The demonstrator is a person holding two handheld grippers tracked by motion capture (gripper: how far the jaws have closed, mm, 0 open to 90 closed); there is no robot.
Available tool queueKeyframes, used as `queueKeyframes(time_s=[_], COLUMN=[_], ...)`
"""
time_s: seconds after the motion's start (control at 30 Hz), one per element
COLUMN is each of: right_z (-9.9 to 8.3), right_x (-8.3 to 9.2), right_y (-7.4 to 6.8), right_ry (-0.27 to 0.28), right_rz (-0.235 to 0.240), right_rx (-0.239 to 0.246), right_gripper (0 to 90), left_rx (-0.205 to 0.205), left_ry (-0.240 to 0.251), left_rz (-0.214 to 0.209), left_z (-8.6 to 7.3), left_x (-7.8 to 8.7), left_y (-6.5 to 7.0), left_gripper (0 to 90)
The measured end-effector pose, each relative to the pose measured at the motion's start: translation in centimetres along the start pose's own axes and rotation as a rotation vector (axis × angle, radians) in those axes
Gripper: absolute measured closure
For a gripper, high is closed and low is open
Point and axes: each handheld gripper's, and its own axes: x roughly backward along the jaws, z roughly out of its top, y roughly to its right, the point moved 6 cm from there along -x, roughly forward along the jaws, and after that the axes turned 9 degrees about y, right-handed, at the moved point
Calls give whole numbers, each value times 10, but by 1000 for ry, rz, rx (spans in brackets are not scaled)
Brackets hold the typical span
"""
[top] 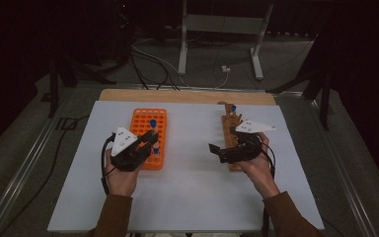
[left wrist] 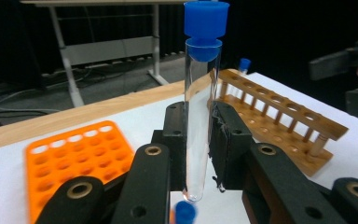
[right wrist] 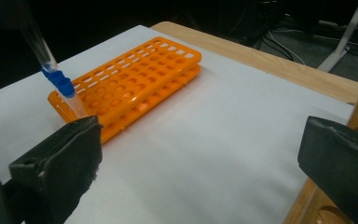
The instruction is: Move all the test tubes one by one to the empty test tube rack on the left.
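I am pinching a blue-capped test tube [left wrist: 200,107] upright in my left gripper [top: 150,140], carrying it above the orange rack [top: 148,129], apparently for seating in one of its holes. My right gripper [top: 217,149] is hanging with jaws spread and empty beside the wooden rack [top: 228,123], wrist level.

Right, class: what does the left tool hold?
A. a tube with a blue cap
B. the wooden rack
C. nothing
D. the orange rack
A: in the left gripper view the left tool has its jaws shut on a clear tube with a blue cap, above the orange rack; the wooden rack stands apart.
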Motion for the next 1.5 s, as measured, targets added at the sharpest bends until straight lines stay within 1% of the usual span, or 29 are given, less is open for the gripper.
queueKeyframes(time_s=[0.13, 0.27, 0.43, 0.6, 0.73, 0.87, 0.93, 1.03, 1.3, 1.37, 1.5], right_z=[-2, -3, -4, -4, -5, -6, -6, -6, -9, -10, -12], right_x=[4, 6, 9, 11, 11, 10, 11, 11, 10, 9, 8], right_y=[4, 9, 11, 12, 12, 11, 11, 11, 10, 9, 8], right_ry=[0, 5, 9, 17, 15, 15, 17, 17, 17, 17, 16], right_rz=[-13, -24, -28, -34, -30, -25, -24, -24, -18, -15, -12], right_rx=[2, -8, -11, -10, -8, -5, -6, -8, -8, -9, -15], right_gripper=[0, 0, 0, 0, 0, 0, 0, 0, 0, 0, 0], left_rx=[15, 19, 33, 37, 36, 32, 43, 48, 44, 32, 22], left_ry=[12, 11, 11, -1, -17, -49, -52, -66, -107, -130, -177], left_rz=[34, 66, 101, 115, 118, 112, 112, 113, 113, 114, 114], left_z=[1, -3, -12, -25, -38, -50, -55, -63, -80, -84, -94], left_x=[12, 19, 25, 27, 24, 21, 20, 19, 13, 12, 11], left_y=[-15, -27, -41, -50, -52, -52, -52, -52, -51, -51, -50], left_gripper=[784, 784, 783, 784, 783, 783, 783, 783, 783, 783, 783])
